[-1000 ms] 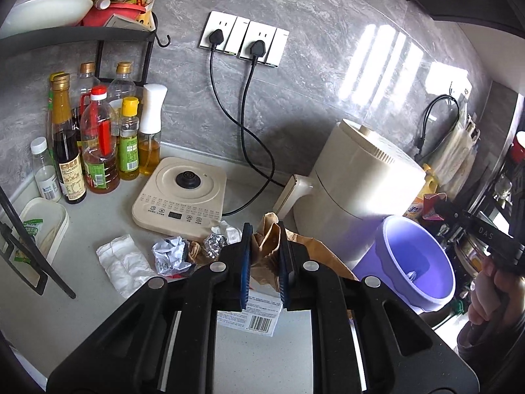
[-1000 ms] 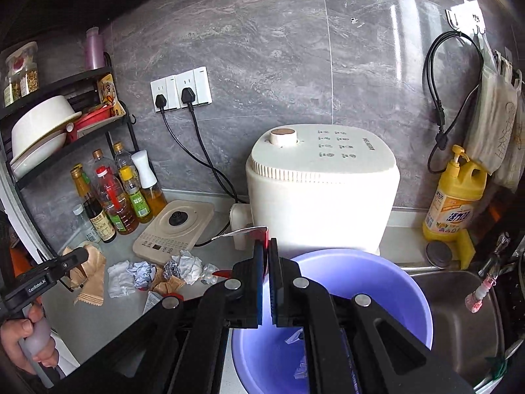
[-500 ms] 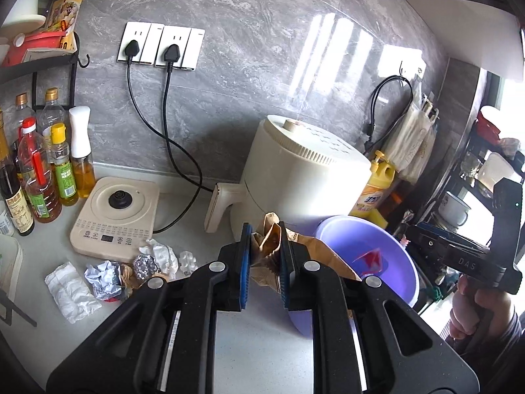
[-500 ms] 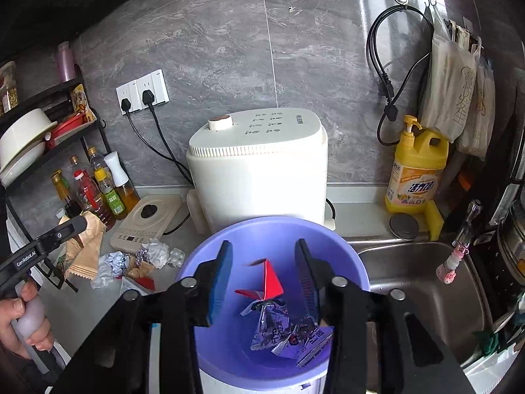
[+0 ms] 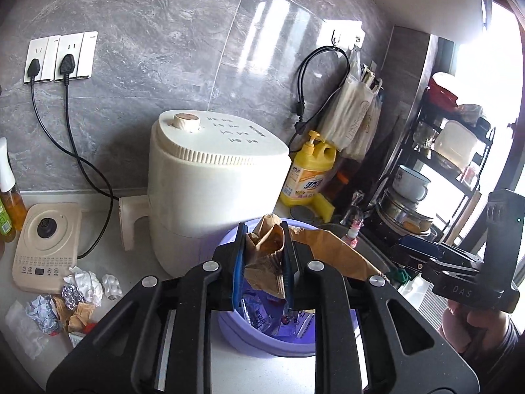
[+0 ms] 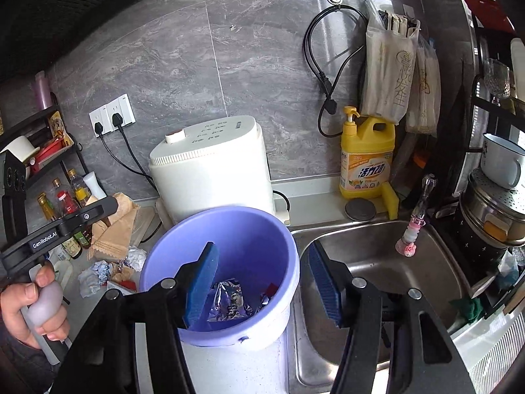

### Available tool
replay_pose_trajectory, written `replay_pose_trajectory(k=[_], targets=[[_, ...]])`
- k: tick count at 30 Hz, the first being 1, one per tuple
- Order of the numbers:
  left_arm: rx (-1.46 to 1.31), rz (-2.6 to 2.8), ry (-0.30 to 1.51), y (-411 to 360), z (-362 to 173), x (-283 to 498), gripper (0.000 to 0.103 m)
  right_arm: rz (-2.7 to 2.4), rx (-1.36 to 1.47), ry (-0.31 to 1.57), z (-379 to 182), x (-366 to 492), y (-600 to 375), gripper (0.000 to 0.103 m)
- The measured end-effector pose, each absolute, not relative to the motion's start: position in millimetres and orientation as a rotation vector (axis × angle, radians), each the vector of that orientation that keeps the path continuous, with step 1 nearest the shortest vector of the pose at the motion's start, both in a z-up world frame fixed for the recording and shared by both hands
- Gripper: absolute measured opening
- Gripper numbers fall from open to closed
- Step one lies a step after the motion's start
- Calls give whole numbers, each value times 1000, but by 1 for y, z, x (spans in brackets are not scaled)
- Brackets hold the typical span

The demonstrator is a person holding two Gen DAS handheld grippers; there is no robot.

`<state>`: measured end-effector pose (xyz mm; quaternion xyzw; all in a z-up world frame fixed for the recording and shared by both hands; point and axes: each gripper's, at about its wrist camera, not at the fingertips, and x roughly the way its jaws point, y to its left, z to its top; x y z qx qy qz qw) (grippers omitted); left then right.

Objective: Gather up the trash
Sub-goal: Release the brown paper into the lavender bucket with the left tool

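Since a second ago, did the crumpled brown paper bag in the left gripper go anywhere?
Yes. The brown paper bag, still between the left gripper's opening jaws, went from beside the induction cooker rightward past the air fryer to over the purple bucket.

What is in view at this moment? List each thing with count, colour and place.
bucket: one, purple, by the sink, wrappers inside
paper bag: one, brown, between the left gripper's fingers over the bucket
crumpled trash: several pieces, white, silver, brown, on the counter
air fryer: one, cream, behind the bucket
soap bottle: one, yellow, by the wall
sink: one, steel, beside the bucket
kettle base: one, cream, by the air fryer
left gripper: black, jaws just opening, paper still between them
right gripper: black, open, empty
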<state>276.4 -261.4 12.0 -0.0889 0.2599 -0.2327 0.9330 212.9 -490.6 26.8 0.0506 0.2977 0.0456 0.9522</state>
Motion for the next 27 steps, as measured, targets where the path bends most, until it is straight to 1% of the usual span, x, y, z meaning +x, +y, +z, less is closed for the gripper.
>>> replay_pose_trajectory(k=[1, 3, 8, 21, 25, 27], targets=[[-176, -491, 536, -267, 12, 278, 46, 84, 110, 607, 27, 211, -494, 57], [-175, -480, 513, -270, 12, 275, 76, 74, 121, 610, 25, 209, -499, 57], [-226, -433, 531, -249, 5, 272, 77, 91, 128, 613, 23, 210, -495, 57], [-312, -129, 541, -140, -14, 234, 90, 315, 60, 635, 17, 248, -415, 58], [-334, -43, 543, -112, -21, 218, 92, 372, 35, 642, 14, 256, -388, 67], [-338, -7, 546, -99, -25, 210, 93, 403, 24, 644, 13, 260, -373, 68]])
